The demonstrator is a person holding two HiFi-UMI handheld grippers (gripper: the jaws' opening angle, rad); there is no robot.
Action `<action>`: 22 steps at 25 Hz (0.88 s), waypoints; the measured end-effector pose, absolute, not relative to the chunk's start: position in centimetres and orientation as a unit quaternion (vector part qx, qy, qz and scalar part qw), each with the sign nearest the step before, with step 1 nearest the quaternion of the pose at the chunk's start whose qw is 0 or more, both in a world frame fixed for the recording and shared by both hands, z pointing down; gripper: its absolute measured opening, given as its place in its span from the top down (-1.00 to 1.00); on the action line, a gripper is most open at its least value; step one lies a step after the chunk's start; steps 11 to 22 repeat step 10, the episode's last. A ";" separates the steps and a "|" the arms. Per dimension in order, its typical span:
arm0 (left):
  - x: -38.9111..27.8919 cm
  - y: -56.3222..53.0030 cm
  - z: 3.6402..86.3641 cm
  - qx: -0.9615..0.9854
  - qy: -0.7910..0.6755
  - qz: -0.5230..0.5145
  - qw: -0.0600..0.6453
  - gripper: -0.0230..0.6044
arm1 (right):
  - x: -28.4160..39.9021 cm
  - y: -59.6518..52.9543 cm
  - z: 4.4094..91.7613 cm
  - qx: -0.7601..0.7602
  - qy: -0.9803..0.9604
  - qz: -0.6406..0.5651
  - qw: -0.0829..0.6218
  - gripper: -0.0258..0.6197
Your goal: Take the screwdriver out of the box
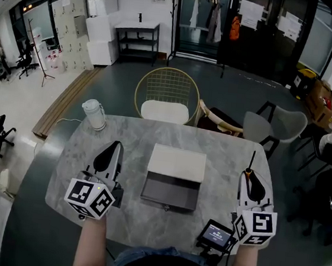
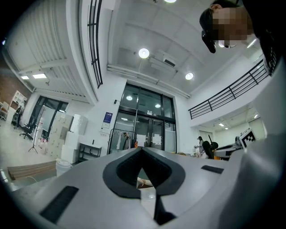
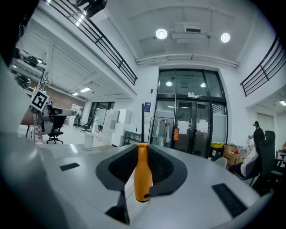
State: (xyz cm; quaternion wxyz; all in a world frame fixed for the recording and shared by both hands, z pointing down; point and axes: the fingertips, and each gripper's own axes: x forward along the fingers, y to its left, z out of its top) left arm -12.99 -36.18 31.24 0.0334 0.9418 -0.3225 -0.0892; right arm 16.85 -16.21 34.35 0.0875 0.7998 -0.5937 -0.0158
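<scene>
Orange-handled screwdriver (image 3: pixel 142 176) clamped between my right gripper (image 1: pixel 249 174) jaws! Left gripper (image 2: pixel 142 149) jaws closed, empty. Only the head view catches the box (image 1: pixel 176 162), between both jaw pairs.

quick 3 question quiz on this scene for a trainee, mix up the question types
1. True or false: the screwdriver lies inside the drawer of the box.
2. The right gripper is: A open and empty; B shut on the screwdriver; C shut on the box.
3. Fill in: the box's drawer stands pulled ___.

Key: 1 false; 2 B; 3 open.
</scene>
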 end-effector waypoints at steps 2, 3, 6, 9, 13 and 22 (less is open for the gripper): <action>-13.1 -36.2 31.2 0.941 -0.323 -0.090 0.034 0.89 | 16.8 -16.3 34.3 0.798 -0.596 -0.017 0.089 0.65; -13.1 -36.2 31.1 0.941 -0.323 -0.090 0.034 0.89 | 16.7 -16.3 34.2 0.797 -0.597 -0.018 0.090 0.66; -12.8 -36.1 30.8 0.942 -0.321 -0.090 0.034 0.89 | 16.6 -16.4 33.9 0.794 -0.601 -0.019 0.091 0.65; -12.5 -35.9 30.3 0.943 -0.318 -0.089 0.033 0.89 | 16.5 -16.5 33.7 0.790 -0.606 -0.019 0.093 0.66; -12.3 -35.8 30.2 0.944 -0.317 -0.089 0.032 0.89 | 16.4 -16.5 33.7 0.789 -0.608 -0.020 0.094 0.66; -12.3 -35.8 30.2 0.944 -0.317 -0.089 0.032 0.89 | 16.4 -16.5 33.7 0.789 -0.608 -0.020 0.094 0.66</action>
